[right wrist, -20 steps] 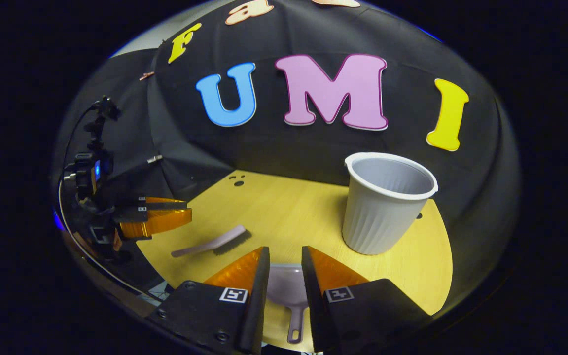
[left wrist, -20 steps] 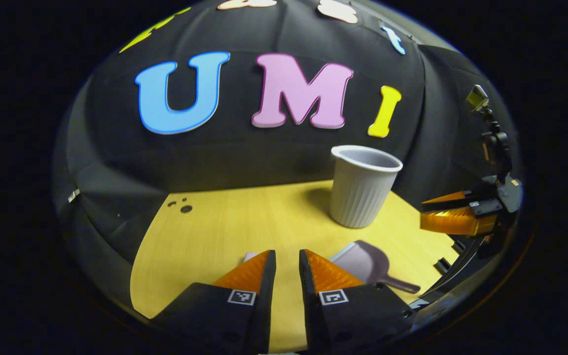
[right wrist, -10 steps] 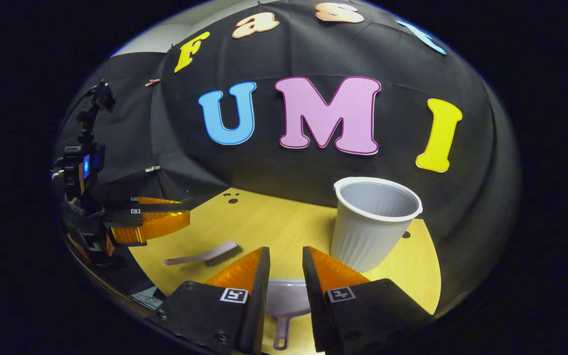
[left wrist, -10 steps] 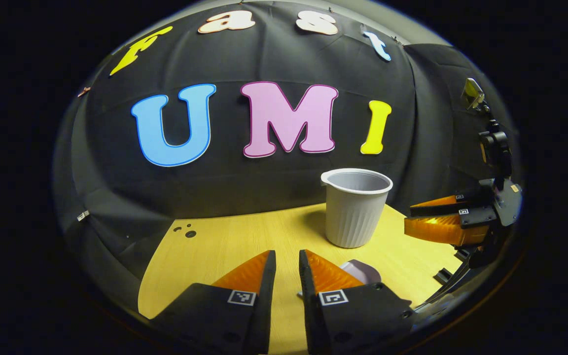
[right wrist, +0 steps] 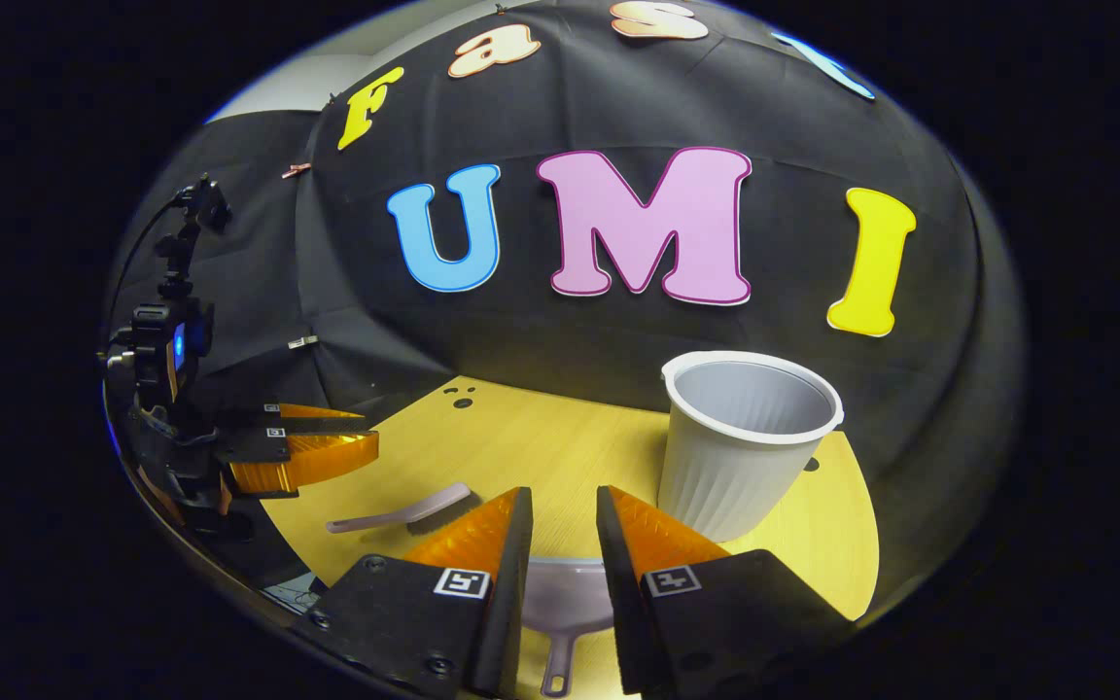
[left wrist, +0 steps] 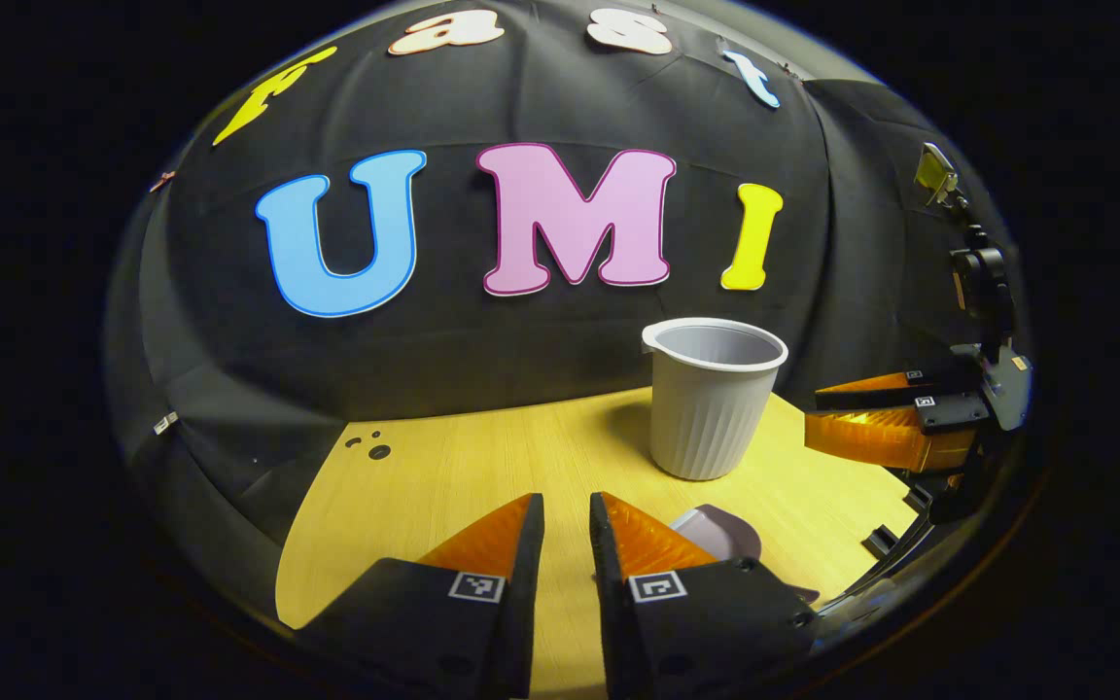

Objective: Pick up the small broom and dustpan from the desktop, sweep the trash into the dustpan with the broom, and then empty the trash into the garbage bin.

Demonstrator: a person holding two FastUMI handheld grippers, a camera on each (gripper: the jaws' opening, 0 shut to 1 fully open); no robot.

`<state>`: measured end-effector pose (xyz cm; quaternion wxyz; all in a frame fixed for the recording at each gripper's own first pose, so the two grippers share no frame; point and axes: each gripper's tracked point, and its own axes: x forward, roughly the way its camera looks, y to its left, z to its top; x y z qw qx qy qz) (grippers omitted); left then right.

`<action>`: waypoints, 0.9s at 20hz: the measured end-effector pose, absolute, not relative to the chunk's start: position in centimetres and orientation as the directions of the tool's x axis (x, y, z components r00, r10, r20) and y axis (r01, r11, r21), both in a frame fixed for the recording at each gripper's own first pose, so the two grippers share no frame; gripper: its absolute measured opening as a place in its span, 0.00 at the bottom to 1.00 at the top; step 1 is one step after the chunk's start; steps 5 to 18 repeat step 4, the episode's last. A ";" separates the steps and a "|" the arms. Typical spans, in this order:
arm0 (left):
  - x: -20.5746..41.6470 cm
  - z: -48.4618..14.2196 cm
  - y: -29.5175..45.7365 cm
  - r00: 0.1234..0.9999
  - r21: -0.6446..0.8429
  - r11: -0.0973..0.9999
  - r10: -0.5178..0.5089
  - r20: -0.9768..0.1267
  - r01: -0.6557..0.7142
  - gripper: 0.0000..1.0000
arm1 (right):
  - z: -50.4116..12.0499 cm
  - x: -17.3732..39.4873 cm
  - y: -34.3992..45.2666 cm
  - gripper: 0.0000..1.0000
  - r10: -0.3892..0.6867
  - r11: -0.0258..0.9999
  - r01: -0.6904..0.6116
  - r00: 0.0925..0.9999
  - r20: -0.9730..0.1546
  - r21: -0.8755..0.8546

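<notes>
A grey ribbed garbage bin [left wrist: 711, 399] [right wrist: 745, 437] stands upright on the yellow desktop [left wrist: 482, 467] [right wrist: 541, 437]. In the right gripper view the small broom [right wrist: 404, 510] lies flat at the left, bristles toward the middle. The dustpan [right wrist: 560, 603] lies just below and behind my right gripper [right wrist: 565, 501], showing in the slit between its fingers, handle toward the camera. In the left gripper view the dustpan [left wrist: 720, 530] peeks out from behind the right finger. My left gripper [left wrist: 565, 506] [right wrist: 370, 433] hovers over the desk, shut and holding nothing. My right gripper [left wrist: 813, 418] is likewise shut and holds nothing.
Small dark holes [left wrist: 370, 447] [right wrist: 463, 397] mark the desktop's far left corner. The black cloth wall closes in behind the bin and on both sides. Bare desk lies between the broom and the bin.
Both views tilted up, so more wall shows and the dustpan sits lower, more hidden behind the fingers. Over the last half second both dipped slightly. Nothing on the desk moved.
</notes>
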<state>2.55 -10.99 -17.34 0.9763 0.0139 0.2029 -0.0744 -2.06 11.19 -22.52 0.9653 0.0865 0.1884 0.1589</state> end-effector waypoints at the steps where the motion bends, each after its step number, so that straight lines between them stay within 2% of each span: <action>1: 2.7 -17.4 -10.9 0.906 -0.003 0.988 -0.140 -0.400 0.151 0.32 | -22.6 -2.0 11.2 0.43 0.339 0.935 -0.274 0.877 -0.341 0.224; 18: 2.8 -17.5 -10.7 0.905 0.000 0.988 -0.142 -0.401 0.155 0.32 | -22.5 -2.0 11.7 0.43 0.338 0.935 -0.273 0.876 -0.344 0.224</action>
